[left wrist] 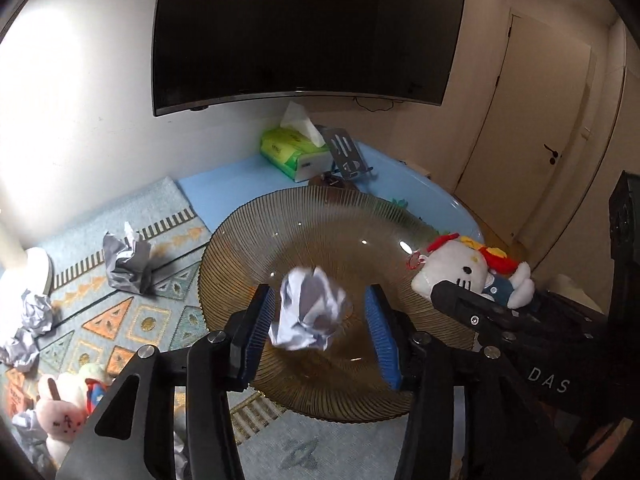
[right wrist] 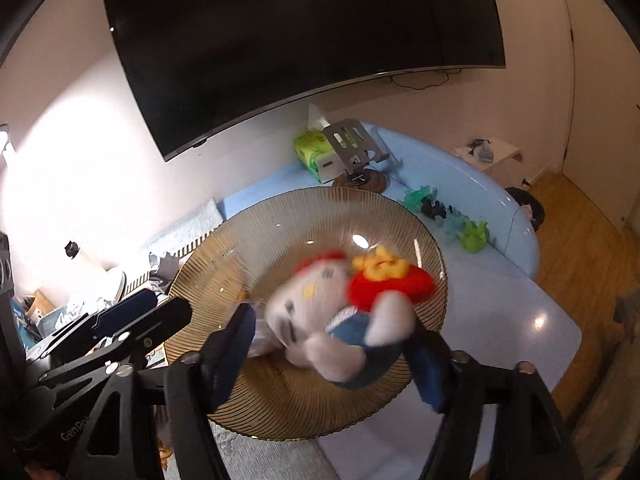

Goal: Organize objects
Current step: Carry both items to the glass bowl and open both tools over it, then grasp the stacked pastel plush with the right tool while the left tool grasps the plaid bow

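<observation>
Left hand-held gripper (left wrist: 320,320) released, crumpled paper (left wrist: 310,312) between; ribbed glass plate (left wrist: 240,240) beneath.

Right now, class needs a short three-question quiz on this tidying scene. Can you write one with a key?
1. True or false: the crumpled paper ball is between the left gripper's fingers, over the glass plate.
2. What is between the right gripper's fingers? A teddy bear; B white cat plush; C rubber duck.
3. Fill in: the green tissue box stands below the ___.
Key: 1 true; 2 B; 3 television.
</observation>
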The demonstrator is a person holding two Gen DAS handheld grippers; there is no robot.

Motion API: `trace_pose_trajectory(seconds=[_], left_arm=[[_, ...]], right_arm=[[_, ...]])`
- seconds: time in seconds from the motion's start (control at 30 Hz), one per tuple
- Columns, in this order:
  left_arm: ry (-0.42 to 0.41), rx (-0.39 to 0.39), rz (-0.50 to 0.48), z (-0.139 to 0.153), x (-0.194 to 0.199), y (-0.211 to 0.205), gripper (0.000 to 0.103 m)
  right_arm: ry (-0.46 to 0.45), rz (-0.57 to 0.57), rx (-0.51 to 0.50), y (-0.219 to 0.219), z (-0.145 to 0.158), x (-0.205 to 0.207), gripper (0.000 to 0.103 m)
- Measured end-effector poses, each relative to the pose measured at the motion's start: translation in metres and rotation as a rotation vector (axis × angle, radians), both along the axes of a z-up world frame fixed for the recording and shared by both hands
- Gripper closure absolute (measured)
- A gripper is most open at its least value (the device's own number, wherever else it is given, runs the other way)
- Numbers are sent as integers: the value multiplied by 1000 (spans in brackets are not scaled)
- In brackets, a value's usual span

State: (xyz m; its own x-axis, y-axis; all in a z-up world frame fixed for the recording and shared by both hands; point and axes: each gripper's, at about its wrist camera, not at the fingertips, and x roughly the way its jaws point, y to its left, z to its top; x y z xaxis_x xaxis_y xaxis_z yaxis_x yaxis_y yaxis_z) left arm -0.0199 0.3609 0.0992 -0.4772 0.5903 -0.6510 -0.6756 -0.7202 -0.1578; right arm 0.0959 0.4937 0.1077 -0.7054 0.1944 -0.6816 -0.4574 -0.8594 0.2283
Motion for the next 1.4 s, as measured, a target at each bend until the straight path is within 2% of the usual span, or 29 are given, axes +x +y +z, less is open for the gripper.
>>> trace_pose_trajectory(seconds=[0.2, 0.3, 0.4, 0.57, 0.63, 0.67, 0.7, 0.73, 0.8, 1.0, 1.13, 1.2, 1.27, 1.4], left_arm=[[3, 8, 24, 4, 9, -23, 57], [33, 13, 35, 10, 16, -42, 57], [77, 20, 53, 22, 26, -65, 57], [117, 96, 119, 40, 50, -122, 56], [138, 106, 172, 44, 61, -149, 35], [154, 117, 201, 44, 67, -164, 8], [182, 134, 230, 44, 75, -183, 1], [213, 147, 255, 43, 83, -201, 1], [231, 112, 323, 42, 88, -231, 1], [173, 97, 593, 17, 88, -339, 1], [156, -11, 754, -15, 88, -388, 1], [151, -84, 795, -36, 89, -403, 1], [105, -131, 814, -56, 84, -411, 1], [25, -108, 824, -82, 77, -430, 1]], right_arm=[[42, -7, -18, 6, 4, 10, 31], [59, 14, -16, -3, 8, 15, 31], [80, 69, -8, -24, 14, 19, 31], [119, 196, 10, -73, 23, 21, 31], [134, 248, 10, -95, 22, 19, 26], [142, 272, -4, -107, 18, 19, 23], [146, 299, -22, -118, 11, 17, 18], [142, 329, -35, -131, 2, 15, 18], [127, 378, -52, -156, -17, 11, 18], [110, 505, -62, -217, -48, -7, 18], [147, 533, -16, -248, -63, -18, 18], [123, 551, -4, -260, -73, -29, 18], [101, 575, -22, -270, -79, -40, 18], [93, 608, -61, -287, -86, -58, 18]])
